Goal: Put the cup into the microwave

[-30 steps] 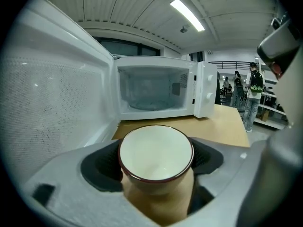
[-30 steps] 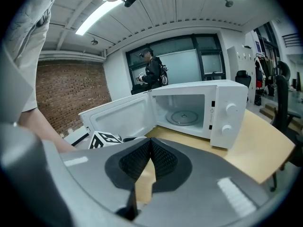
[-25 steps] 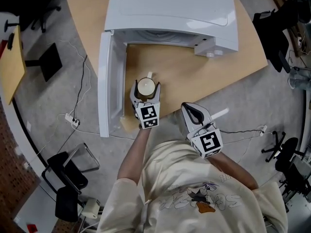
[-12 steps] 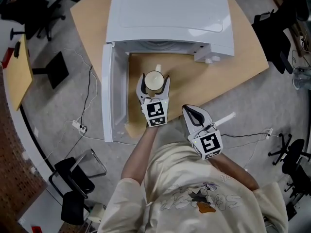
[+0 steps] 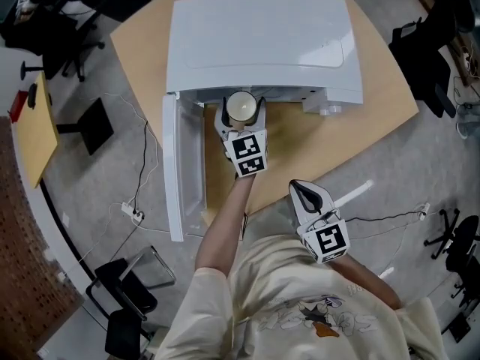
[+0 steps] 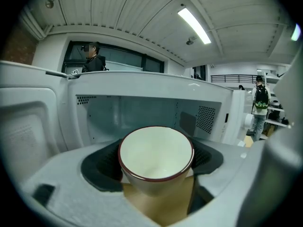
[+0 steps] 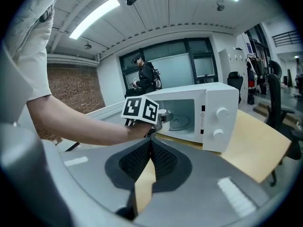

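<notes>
- Cream glaze with a dark red rim: that is the cup (image 6: 156,155). It stands upright, mouth up and empty, with its long axis vertical.
- Your left tongs (image 5: 241,112) pinch it from both sides, the jaws spread wide around its body. It sits at their far end, so it leads your hand.
- It looks to be carried above the worktop (image 5: 360,118) rather than resting on it.
- The relation that matters is that the microwave (image 5: 262,36) lies dead ahead along the line of the left tongs. From the head view the cup is right at the front edge of the open cavity (image 6: 142,112). Whether its far side has already crossed the sill cannot be told.
- In the left gripper view the cavity's back wall fills the space behind the cup, and the cup is roughly centred between the side walls. The remaining travel is probably straight in, then down onto the turntable (image 7: 182,122).
- The door (image 5: 174,171) is swung fully open on the left, beside your forearm and apart from the cup. The control panel with its knobs is off to the right.
- The cavity roof is the thing to watch, so keep the rim low enough to pass under it.
- Your right tongs (image 5: 304,193) are pressed together with nothing between them. They are held back by your body at the worktop's near edge, well away from the cup, so the left hand is plainly the nearer one.
</notes>
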A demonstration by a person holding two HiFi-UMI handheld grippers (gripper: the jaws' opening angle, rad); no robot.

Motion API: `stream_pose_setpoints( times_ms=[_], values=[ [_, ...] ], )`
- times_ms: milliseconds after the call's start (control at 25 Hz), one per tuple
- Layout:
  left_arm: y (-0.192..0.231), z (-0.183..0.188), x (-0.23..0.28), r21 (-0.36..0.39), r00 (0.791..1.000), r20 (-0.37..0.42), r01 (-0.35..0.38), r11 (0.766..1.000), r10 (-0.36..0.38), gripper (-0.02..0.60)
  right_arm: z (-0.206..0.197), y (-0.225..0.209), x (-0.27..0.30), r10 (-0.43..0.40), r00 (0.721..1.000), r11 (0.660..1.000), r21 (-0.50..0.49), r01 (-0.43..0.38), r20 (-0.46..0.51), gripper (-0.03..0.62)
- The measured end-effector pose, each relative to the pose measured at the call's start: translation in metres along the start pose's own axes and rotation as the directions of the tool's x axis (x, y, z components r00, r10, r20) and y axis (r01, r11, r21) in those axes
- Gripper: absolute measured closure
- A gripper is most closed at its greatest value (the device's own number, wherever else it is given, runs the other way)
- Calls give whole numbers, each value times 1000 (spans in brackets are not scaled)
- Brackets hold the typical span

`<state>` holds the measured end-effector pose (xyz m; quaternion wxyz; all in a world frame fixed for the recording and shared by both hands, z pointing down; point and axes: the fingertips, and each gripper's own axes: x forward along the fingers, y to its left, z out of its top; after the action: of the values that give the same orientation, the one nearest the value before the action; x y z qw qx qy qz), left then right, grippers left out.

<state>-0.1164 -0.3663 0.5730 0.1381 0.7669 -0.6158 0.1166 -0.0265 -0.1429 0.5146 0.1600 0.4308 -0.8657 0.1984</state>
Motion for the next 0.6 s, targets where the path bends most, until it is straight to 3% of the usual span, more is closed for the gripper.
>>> stream_pose_setpoints(
  times_ms=[600],
  values=[
    [12, 6, 77, 11, 999, 7, -48, 999, 48, 181, -9, -21, -13, -118, 992, 992, 45, 120, -42, 586]
  ],
)
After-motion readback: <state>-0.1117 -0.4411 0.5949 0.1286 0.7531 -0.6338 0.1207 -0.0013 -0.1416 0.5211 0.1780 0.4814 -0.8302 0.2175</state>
